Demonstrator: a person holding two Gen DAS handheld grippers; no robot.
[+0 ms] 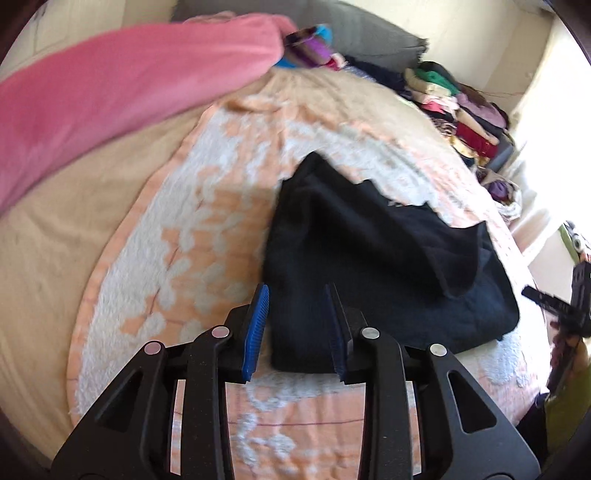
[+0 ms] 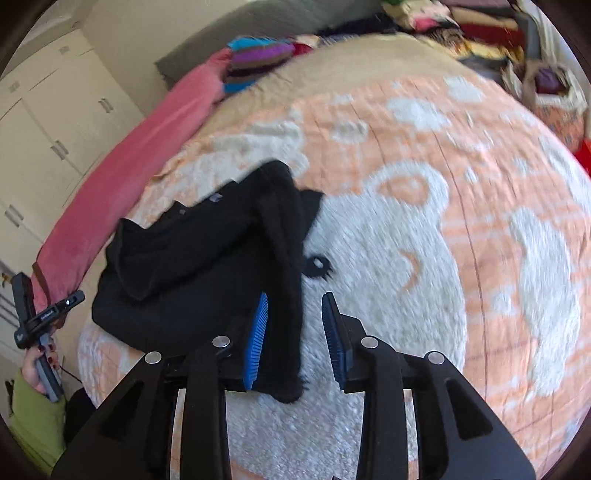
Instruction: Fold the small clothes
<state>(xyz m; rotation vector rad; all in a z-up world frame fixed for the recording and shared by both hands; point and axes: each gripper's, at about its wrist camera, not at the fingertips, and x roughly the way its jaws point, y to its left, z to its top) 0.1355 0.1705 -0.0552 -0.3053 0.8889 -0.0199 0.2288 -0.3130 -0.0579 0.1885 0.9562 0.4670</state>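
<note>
While both grippers are hovering over the near edge of the bed (image 2: 369,51), each is standing a little apart at the jaws with nothing pinched between the blue pads. The left gripper (image 1: 297,291) is hanging over the near left corner of the black garment (image 1: 373,258), its pads clear of the cloth. The right gripper (image 2: 293,299) is sitting over the garment's near right corner, where a narrow folded strip is running toward it; the cloth is lying under the gap, not gripped.

The black garment is lying partly folded on the peach-and-white blanket (image 2: 424,229), close to the bed's near edge, with one flap turned over on top and its far edge ragged against the pattern. In the right wrist view a hand (image 2: 40,365) in a green sleeve (image 2: 35,417) is holding the other gripper's handle off the left side of the bed.

Further out, a long pink bolster (image 1: 110,92) is stretching along the left side of the bed. Beyond it a striped knitted piece (image 2: 258,55) is resting toward the far edge, against a grey headboard (image 1: 369,29). At the far right corner a heap of mixed coloured clothes (image 1: 454,99) is piling up, and white cupboards (image 2: 55,122) are standing past the left side.
</note>
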